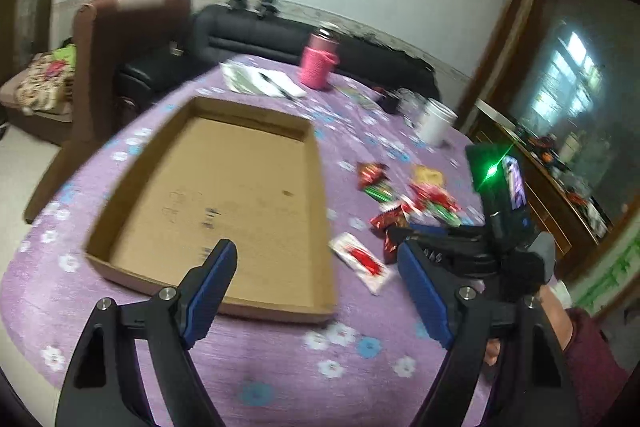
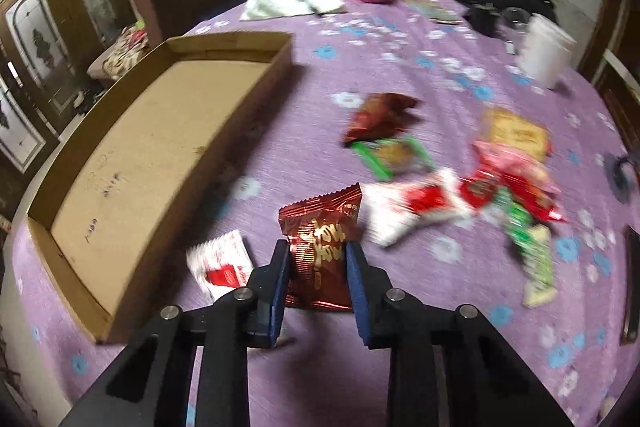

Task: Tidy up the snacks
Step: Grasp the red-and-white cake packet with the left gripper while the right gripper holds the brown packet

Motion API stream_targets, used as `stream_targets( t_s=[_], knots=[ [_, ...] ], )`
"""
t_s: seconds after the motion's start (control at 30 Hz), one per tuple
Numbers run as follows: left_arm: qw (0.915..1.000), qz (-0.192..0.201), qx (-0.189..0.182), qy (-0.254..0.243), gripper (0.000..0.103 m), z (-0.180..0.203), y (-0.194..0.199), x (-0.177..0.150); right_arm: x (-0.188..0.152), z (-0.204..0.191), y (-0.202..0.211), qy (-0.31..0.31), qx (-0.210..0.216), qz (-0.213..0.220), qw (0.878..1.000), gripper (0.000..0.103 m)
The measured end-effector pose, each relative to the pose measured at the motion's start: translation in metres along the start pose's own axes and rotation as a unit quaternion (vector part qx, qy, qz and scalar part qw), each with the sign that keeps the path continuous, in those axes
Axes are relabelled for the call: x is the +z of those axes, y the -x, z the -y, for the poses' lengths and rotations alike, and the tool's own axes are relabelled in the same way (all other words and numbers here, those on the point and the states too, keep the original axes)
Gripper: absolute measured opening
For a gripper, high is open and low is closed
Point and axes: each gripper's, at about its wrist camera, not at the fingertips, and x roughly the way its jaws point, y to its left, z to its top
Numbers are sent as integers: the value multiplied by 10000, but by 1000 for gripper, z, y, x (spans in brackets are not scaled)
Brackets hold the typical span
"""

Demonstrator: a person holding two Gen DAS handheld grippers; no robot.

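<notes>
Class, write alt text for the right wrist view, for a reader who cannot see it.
The right tool grips a dark red snack packet between its blue fingers, above a purple flowered tablecloth. An empty cardboard tray lies to the left, with more snack packets scattered to the right.

Black-framed left hand-held gripper (image 1: 316,291) and right hand-held gripper (image 2: 318,277) with ribbed blue pads (image 1: 424,291), silver screws (image 2: 394,294); maroon sleeve (image 1: 592,351).
</notes>
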Motion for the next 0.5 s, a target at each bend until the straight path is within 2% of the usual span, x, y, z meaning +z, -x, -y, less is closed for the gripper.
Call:
stream_targets(
  t_s=[0.13, 0.17, 0.3, 0.5],
  knots=[
    [9962, -373, -589, -523, 82, 42, -21, -8, -22, 46, 28, -411, -75, 148, 9990, 27],
    [9947, -470, -638, -660, 82, 52, -27, -10, -27, 57, 33, -520, -57, 211, 9984, 27],
    [9890, -940, -358, -1083, 82, 84, -66, -16, -44, 92, 48, -925, 71, 421, 9948, 27],
    [9833, -1566, 62, -924, 76, 85, -116, -20, -58, 111, 52, -1125, 223, 664, 9912, 27]
  ],
)
